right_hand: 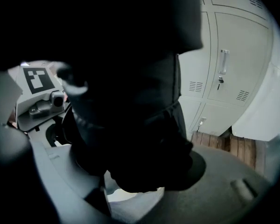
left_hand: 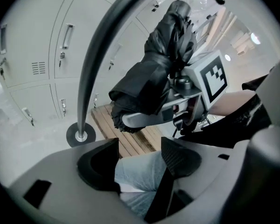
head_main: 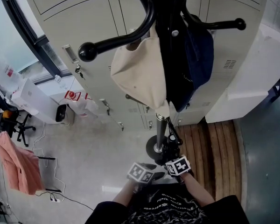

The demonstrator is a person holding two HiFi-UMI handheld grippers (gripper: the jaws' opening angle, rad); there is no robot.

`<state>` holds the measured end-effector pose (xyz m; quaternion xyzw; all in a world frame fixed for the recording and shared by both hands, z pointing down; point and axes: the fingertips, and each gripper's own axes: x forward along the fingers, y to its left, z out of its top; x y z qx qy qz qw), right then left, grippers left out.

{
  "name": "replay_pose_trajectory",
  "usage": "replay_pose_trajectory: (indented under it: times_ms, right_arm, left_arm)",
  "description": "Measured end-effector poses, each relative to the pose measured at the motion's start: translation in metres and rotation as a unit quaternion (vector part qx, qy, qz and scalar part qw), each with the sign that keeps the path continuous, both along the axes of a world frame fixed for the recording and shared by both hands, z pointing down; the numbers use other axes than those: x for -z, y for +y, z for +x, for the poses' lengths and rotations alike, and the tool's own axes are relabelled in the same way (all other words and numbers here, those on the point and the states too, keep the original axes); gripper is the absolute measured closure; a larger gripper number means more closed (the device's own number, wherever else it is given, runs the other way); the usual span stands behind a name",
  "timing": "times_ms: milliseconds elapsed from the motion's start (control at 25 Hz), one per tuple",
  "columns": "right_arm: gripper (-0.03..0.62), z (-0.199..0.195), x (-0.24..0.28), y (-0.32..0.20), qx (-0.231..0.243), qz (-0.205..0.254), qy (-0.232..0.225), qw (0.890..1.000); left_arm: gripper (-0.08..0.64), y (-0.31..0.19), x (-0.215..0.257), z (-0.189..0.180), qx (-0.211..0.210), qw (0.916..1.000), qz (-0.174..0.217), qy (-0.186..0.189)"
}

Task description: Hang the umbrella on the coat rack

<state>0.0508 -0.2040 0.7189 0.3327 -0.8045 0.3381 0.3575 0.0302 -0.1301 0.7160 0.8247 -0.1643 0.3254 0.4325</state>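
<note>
Umbrella (right_hand: 130, 115) pinched in right gripper (right_hand: 140, 171) fingers, left gripper (left_hand: 140, 155) fingers spread empty, coat rack (head_main: 116, 42) bags (head_main: 140, 73) only in head view

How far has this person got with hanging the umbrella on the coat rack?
Done: the folded black umbrella is picked up, gripped by the fingers of the right gripper. In hand: it sits low beside the coat rack pole, below the hooks; the left gripper is open and empty. Left: lifting it onto a hook; the knobbed arm looks free, while a cream bag and a dark bag fill others.
</note>
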Motion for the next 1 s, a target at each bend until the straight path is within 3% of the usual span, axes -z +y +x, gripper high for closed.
replay_pose_trajectory:
  times_ms: [280, 360, 600, 1000]
  right_arm:
    - [0.253, -0.004, -0.006, -0.031, -0.057, 0.019, 0.003, 0.998]
    - [0.22, -0.001, -0.007, -0.035, -0.077, 0.01, -0.001, 0.997]
    - [0.213, 0.009, -0.017, -0.024, -0.107, -0.033, -0.017, 0.994]
    - [0.213, 0.012, -0.011, -0.01, -0.129, -0.042, -0.044, 0.99]
  left_arm:
    - [0.276, -0.014, 0.003, -0.021, 0.048, 0.9981, 0.038, -0.012]
    - [0.276, -0.014, 0.0, -0.023, 0.047, 0.9978, 0.04, -0.024]
    - [0.276, -0.019, 0.001, -0.024, 0.049, 0.997, 0.05, -0.033]
    - [0.276, -0.035, 0.009, -0.019, 0.054, 0.9936, 0.088, -0.044]
